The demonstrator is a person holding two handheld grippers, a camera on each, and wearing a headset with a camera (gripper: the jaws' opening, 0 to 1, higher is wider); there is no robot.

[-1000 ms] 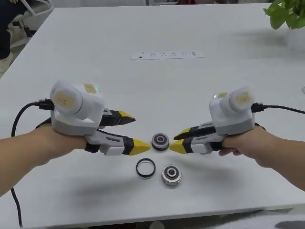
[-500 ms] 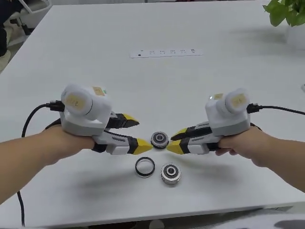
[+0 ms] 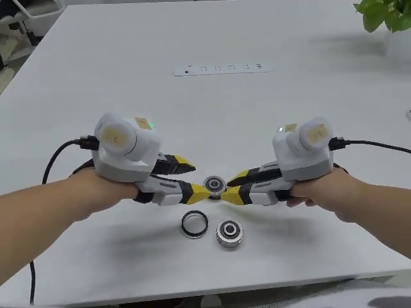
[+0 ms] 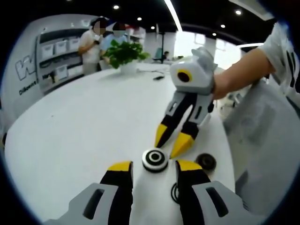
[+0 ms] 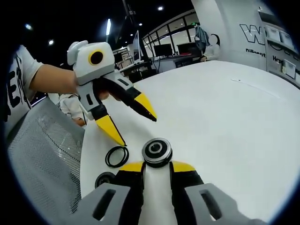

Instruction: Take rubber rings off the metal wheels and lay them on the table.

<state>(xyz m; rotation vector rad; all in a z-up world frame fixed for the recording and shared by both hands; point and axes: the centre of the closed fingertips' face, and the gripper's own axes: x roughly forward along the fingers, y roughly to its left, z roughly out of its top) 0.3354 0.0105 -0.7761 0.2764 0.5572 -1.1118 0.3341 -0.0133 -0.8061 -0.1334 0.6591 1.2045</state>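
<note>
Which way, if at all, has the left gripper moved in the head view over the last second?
Yes. The left gripper slid right, closing on the wheel behind the loose ring.

White flat table carries: white power strip at far centre; loose black rubber ring beside round metal wheel; second wheel just behind.

Power strip upper centre of head view. Potted plant top right corner. Shelves upper left, left gripper view.
</note>
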